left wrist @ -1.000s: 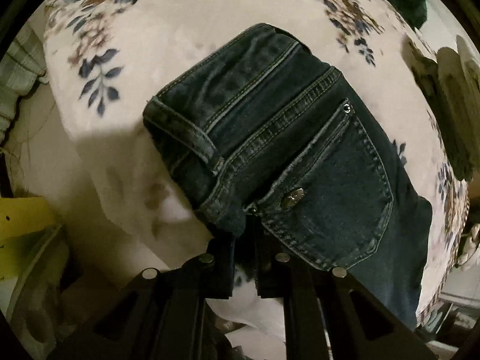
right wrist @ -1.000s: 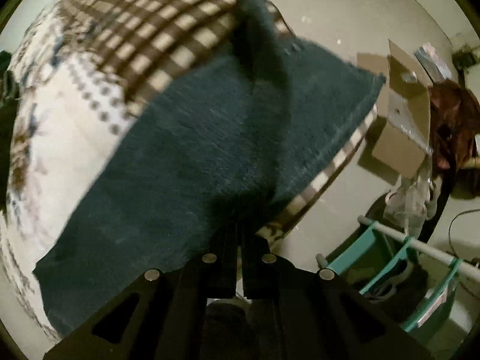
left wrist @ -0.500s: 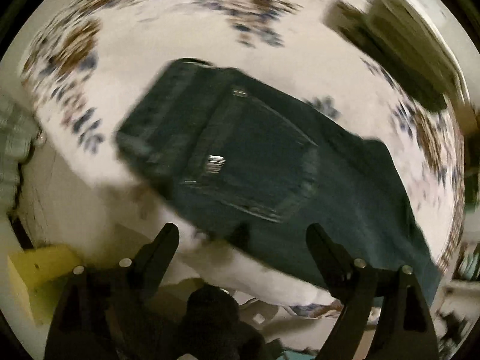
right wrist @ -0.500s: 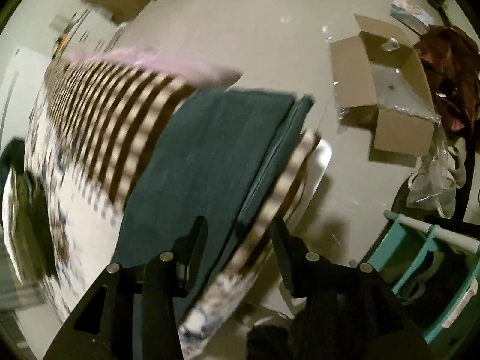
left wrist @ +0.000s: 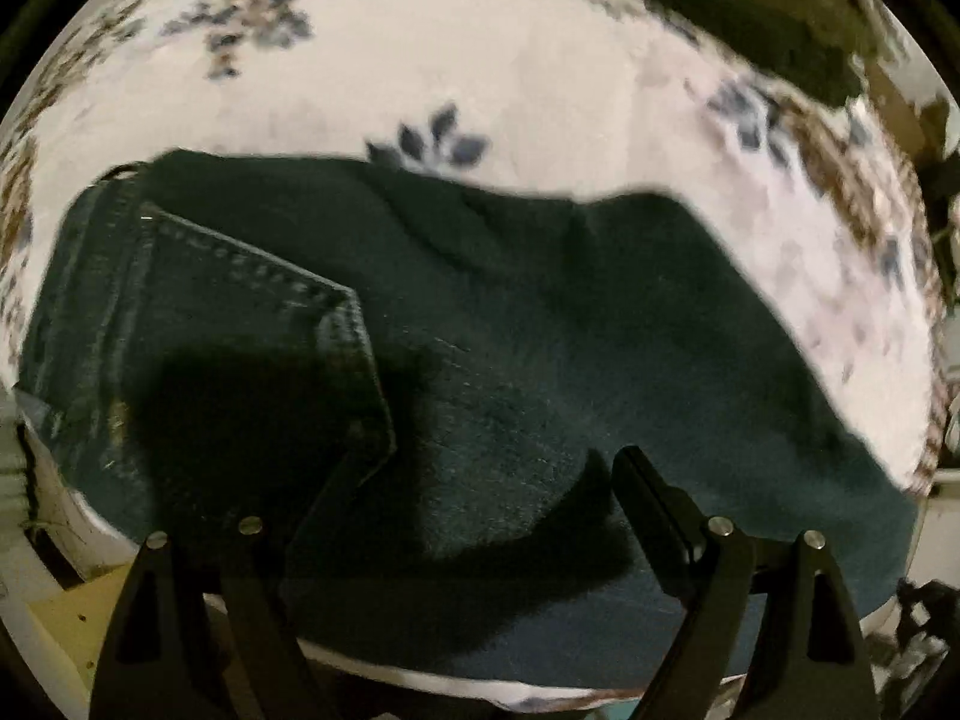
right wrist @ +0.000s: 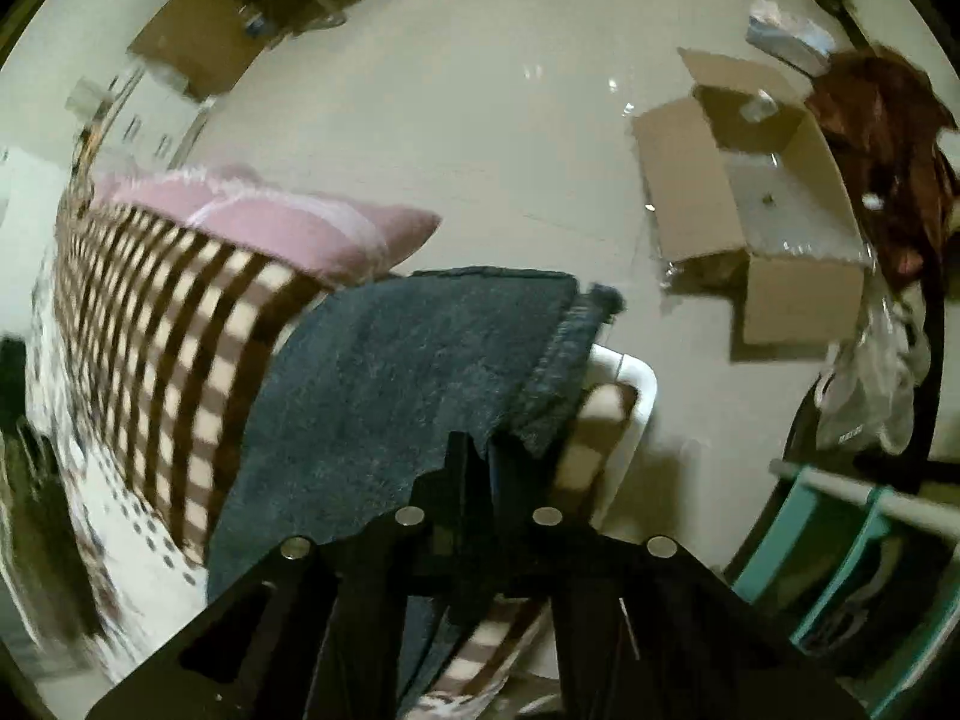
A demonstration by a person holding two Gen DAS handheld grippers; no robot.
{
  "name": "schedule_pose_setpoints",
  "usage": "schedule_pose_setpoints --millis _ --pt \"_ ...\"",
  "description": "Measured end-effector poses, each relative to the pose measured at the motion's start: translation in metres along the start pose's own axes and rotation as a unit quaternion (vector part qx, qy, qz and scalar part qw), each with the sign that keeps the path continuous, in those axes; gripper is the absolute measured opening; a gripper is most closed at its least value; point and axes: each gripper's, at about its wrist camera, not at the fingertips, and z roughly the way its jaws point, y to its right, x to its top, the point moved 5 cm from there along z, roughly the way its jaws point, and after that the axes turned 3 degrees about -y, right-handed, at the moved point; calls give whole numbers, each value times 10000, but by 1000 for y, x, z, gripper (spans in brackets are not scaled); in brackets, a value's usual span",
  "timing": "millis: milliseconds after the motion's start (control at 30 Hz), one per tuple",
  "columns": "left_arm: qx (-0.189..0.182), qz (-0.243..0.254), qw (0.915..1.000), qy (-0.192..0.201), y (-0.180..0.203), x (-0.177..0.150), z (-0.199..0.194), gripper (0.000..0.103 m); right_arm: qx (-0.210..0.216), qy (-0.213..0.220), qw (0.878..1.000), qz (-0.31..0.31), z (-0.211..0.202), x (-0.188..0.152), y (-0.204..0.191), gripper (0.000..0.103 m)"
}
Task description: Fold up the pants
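Observation:
Dark blue jeans (left wrist: 492, 324) lie flat on a white floral bedspread (left wrist: 540, 78), back pocket (left wrist: 252, 324) at the left. My left gripper (left wrist: 480, 480) is open just above the jeans, its fingers spread over the near edge. In the right wrist view the leg end of the jeans (right wrist: 420, 360) lies over a brown checked blanket (right wrist: 180, 312) at the bed's corner. My right gripper (right wrist: 477, 456) is shut on the near edge of the jeans' leg.
A pink pillow (right wrist: 270, 222) lies beyond the checked blanket. An open cardboard box (right wrist: 762, 228) stands on the pale floor (right wrist: 480, 108) to the right, with reddish-brown cloth behind it. A teal rack (right wrist: 852, 552) is at lower right. Dark green cloth (left wrist: 750, 12) lies at the bed's far side.
My left gripper let go of the waistband, opened and moved right over the thigh area. My right gripper opened half a second ago and is now shut on the leg's edge.

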Motion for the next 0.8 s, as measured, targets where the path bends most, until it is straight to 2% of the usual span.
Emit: schedule_pose_setpoints --millis 33,100,133,167,233,300,400,467,533,567,633,800 --pt "50 66 9999 -69 0 1 7 87 204 -124 9997 96 4 2 6 7" --pt "10 213 9997 -97 3 3 15 98 725 -380 9960 368 12 8 16 14" --pt "-82 279 9995 -94 7 4 17 103 942 -476 9933 465 16 9 19 24" --pt "-3 327 9994 -100 8 4 20 103 1182 -509 9901 567 19 13 22 29" --pt "177 417 9989 -89 13 5 25 103 1579 -556 9833 718 25 14 21 47" --pt "382 462 9982 -75 16 4 28 103 1729 -560 9799 818 29 18 21 53" --pt "472 301 9984 -66 17 6 30 103 1634 -536 9809 910 24 10 22 53" --pt "487 201 9986 -96 16 8 31 103 1462 -568 9849 728 17 -1 25 53" --pt "509 168 9985 -106 16 12 32 103 1566 -693 9838 527 19 -14 28 53" --pt "523 171 9984 -112 17 12 31 103 1490 -777 9848 446 27 -20 29 53" --pt "532 170 9983 -135 17 15 32 103 1716 -776 9812 426 35 -25 32 53" --pt "531 180 9983 -156 6 21 28 103 2186 -342 9735 586 35 -21 32 57"
